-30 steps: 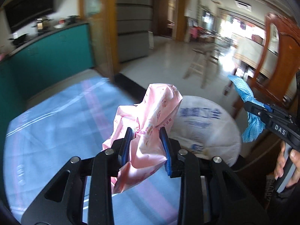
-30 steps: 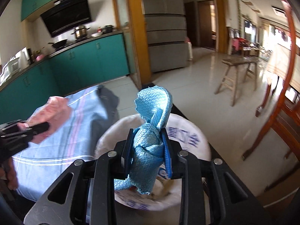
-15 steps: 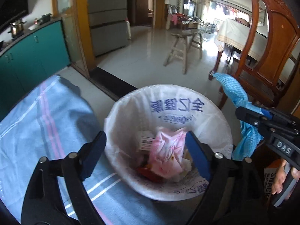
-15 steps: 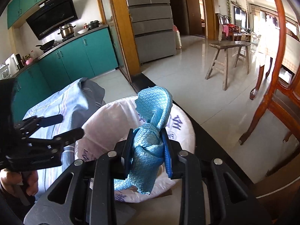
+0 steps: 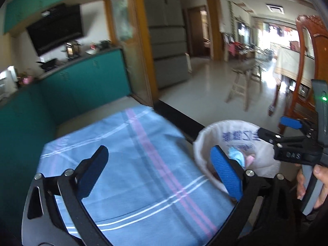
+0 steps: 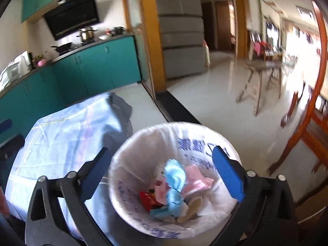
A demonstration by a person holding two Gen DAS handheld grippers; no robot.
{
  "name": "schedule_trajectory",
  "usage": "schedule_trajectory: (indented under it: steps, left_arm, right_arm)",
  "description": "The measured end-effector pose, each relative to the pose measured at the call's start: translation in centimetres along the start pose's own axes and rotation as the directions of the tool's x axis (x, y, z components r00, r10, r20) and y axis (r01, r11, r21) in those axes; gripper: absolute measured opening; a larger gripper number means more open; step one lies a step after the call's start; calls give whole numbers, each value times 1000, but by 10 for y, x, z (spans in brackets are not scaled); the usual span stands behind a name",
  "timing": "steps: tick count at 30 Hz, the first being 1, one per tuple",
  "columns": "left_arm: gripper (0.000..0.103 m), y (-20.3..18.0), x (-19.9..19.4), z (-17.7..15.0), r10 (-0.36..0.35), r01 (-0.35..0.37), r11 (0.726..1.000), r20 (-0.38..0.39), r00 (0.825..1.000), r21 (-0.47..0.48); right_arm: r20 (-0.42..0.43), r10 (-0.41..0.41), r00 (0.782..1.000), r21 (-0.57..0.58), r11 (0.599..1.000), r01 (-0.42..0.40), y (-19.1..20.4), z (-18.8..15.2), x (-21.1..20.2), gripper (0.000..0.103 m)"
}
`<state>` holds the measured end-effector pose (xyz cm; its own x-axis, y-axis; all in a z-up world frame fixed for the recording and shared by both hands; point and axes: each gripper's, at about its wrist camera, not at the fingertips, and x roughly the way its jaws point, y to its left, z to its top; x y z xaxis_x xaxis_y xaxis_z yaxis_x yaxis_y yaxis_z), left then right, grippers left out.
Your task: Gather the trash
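Right claw (image 6: pixel 163 174) is spread wide and empty, low in the frame over the lined bin (image 6: pixel 205 129). The blue cloth (image 6: pixel 174 184) and pink wrapper (image 6: pixel 196 177) lie inside (light, soft, probably crushable; pinch a bunched fold). Left claw (image 5: pixel 157 172), also spread, hangs over the striped tabletop (image 5: pixel 143 143).

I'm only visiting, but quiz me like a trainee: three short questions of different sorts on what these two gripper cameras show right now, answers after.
1. True or false: the right gripper is shut on the blue cloth.
2. Where does the pink wrapper lie? A) on the striped tablecloth B) in the lined trash bin C) in the left gripper
3. Fill in: the left gripper's jaws stand ____.

Key: 1 false, it is open and the cloth lies in the bin; 2 B; 3 open.
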<state>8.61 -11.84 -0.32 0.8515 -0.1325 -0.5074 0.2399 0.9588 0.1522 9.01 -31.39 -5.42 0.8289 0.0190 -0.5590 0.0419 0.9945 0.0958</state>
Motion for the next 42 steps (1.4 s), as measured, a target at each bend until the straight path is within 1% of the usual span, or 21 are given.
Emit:
schedule_trajectory:
  steps: [3,4,6,8,10,12,15,18,21,23,26,29,33,37,42]
  left_arm:
    - [100,25,-31,-5,71,-70,997,29,997,-34]
    - [100,34,-40,-7,90,-88,995,35,995,-46]
    - [100,48,-56,-11,121,-118,991,40,992,-68]
    - [100,65,-74,-17,154,-148,983,49,987,-110]
    - [100,81,-89,-23,154,-144,978,54,987,-152]
    - [100,92,-98,-28,139,-127,975,55,989,-181]
    - [100,104,-109,-34,143,-130,972,54,988,-195]
    - [100,113,-121,-38,159,-140,967,73,985,-212]
    - [100,118,-135,-42,165,-138,964,105,981,-227]
    - [100,120,-143,-43,188,-158,961,119,975,-228]
    - [100,121,-151,-44,195,-160,959,137,971,-232]
    - [100,119,-156,-46,205,-167,959,153,967,-229]
    - [100,118,-160,-46,197,-160,961,153,968,-226]
    - [100,119,-165,-48,194,-153,959,160,968,-238]
    - [100,119,-166,-49,175,-136,962,156,972,-235]
  right_arm:
    - [76,40,996,-57,998,-36,32,4,-25,100]
    - [101,53,993,-57,997,-47,40,5,-32,100]
    - [158,80,984,-75,995,-69,57,6,-50,100]
    - [235,96,967,-100,992,-75,76,9,-73,100]
    - [293,117,949,-129,988,-82,94,11,-92,100]
    - [325,128,937,-159,984,-80,110,10,-104,100]
    - [370,117,922,-216,976,-38,135,4,-119,100]
    - [377,110,920,-254,967,-12,152,1,-123,100]
    - [374,152,915,-268,962,-51,158,2,-128,100]
    - [374,173,911,-259,963,-77,162,3,-132,100]
    - [361,182,914,-238,966,-99,162,6,-136,100]
    - [335,182,924,-225,968,-109,163,7,-137,100]
    - [332,173,927,-214,971,-105,165,7,-138,100]
    - [340,170,925,-225,970,-95,167,4,-142,100]
    - [340,156,927,-233,969,-78,168,-1,-144,100]
